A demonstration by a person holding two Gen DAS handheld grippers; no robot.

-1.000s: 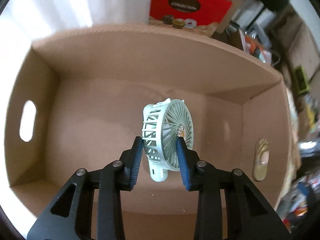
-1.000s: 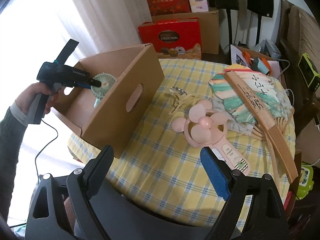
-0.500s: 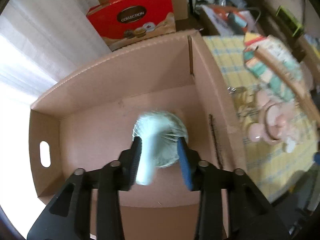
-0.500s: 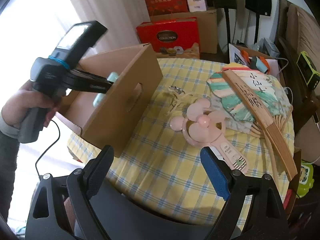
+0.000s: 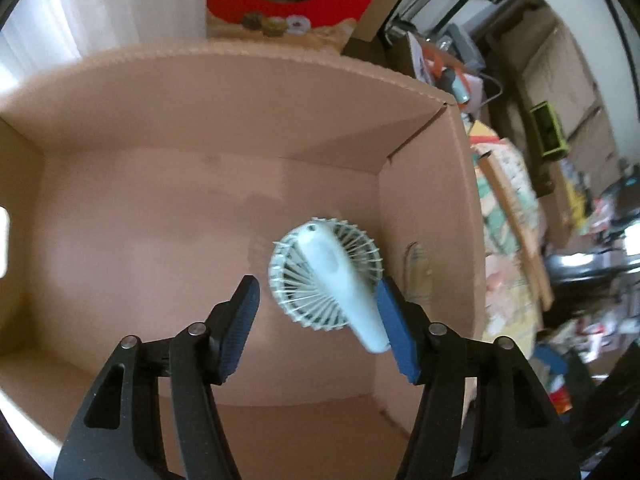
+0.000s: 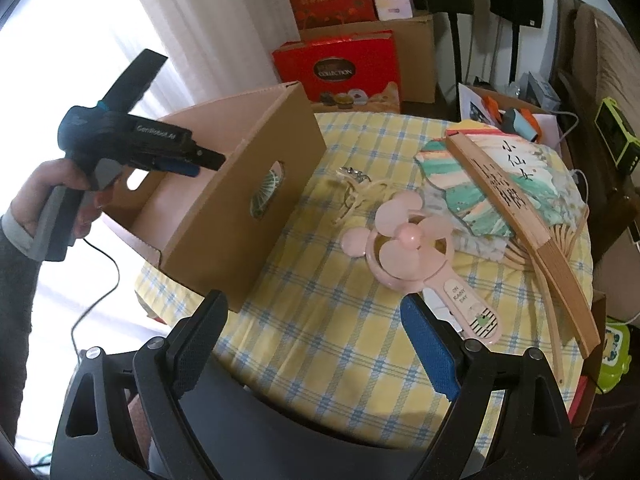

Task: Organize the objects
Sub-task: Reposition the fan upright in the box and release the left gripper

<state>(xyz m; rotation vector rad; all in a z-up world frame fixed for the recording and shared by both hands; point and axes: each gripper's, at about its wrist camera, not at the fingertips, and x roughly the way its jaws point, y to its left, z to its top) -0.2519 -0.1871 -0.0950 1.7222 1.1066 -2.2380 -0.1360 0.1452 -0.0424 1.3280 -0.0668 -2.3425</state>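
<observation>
Pale-green fan, blurred, lies inside cardboard box; left tool and right tool both spread apart.

A pale mint-green fan with white ribs lies in the plain brown cardboard box. At the box's three o'clock, a yellow tablecloth checked in blue and white carries a pink fan and a folding fan painted green, peach and white.

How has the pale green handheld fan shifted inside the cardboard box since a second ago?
Yes: the pale green handheld fan dropped from the left claw toward the cardboard box handle-hole wall.
</observation>
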